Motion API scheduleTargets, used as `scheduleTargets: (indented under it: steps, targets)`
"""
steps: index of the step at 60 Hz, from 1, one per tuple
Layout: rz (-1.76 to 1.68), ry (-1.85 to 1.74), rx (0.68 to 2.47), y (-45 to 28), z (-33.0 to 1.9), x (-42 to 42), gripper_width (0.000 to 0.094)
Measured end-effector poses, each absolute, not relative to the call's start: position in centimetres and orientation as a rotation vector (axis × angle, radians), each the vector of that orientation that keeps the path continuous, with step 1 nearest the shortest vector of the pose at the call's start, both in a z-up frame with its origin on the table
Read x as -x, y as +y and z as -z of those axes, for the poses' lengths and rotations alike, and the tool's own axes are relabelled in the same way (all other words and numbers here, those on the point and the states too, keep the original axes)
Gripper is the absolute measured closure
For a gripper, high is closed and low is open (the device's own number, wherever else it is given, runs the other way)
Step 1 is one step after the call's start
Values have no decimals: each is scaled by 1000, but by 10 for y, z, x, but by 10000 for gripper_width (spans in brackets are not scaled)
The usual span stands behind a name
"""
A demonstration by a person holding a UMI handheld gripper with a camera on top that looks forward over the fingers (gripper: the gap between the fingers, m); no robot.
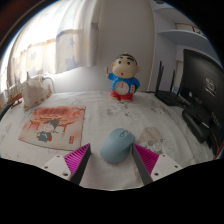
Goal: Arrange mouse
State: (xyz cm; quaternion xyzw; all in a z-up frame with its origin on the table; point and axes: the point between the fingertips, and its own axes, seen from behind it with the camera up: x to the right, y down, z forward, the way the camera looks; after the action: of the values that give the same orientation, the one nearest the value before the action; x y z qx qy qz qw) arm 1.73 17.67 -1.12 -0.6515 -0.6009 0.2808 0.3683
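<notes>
A pale blue mouse (pixel 116 145) lies on the white table (pixel 100 100), just ahead of the fingertips and partly between them. My gripper (pixel 112 160) is open, its magenta pads (pixel 78 160) spread wide at either side of the mouse's near end, with gaps on both sides. The mouse rests on the table on its own.
A cartoon boy figurine (pixel 124 77) stands beyond the mouse at the back. An orange-printed sheet (pixel 55 124) lies to the left. A crumpled clear wrapper (pixel 152 136) lies right of the mouse. A dark laptop (pixel 200 95) stands at the right. A small white object (pixel 36 92) sits at the far left.
</notes>
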Motion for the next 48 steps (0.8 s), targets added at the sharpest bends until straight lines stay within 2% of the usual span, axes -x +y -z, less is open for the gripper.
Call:
scheduleTargets:
  steps: [18,24,29,37,41,48]
  targets:
    - [-758,-1566,1677,174,13,24,95]
    - [-765,-1570,1680,175,14,32,213]
    - [-750,-1562,1681,180,14,38,402]
    - [-701,-1596,1664,182,12,42,490]
    - [-713,-1582,1657,178,-4,47,498]
    - [-791,-1540,1634,150,-63,61,501]
